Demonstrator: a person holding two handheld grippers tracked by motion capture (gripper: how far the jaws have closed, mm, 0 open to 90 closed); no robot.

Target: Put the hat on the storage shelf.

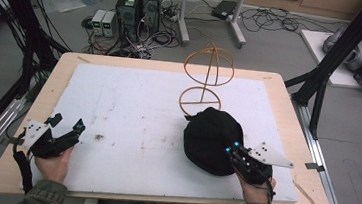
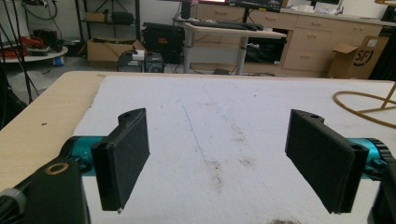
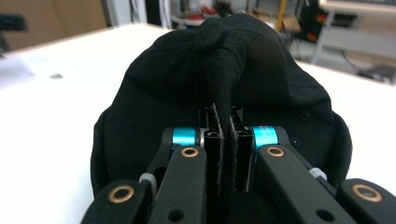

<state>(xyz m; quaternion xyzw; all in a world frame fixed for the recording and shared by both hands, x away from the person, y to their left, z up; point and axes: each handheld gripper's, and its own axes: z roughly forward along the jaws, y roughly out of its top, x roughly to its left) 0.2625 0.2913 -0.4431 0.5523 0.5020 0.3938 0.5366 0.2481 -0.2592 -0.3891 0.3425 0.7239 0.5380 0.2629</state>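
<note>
Black cap (image 1: 211, 140) sits near the right front of the white mat (image 1: 133, 112), and the right gripper (image 1: 232, 148) is clenched on a pinched fold of its fabric, jaws pressed nearly together with cloth between them. Over at the near left, the left gripper (image 1: 66, 122) rests released, jaws wide with nothing between them. Just beyond the cap stands the wire hat stand (image 1: 207, 79), so a good lift, I'd say, keeps that pinch firm and rises straight, clearing the stand's ring before settling.
</note>
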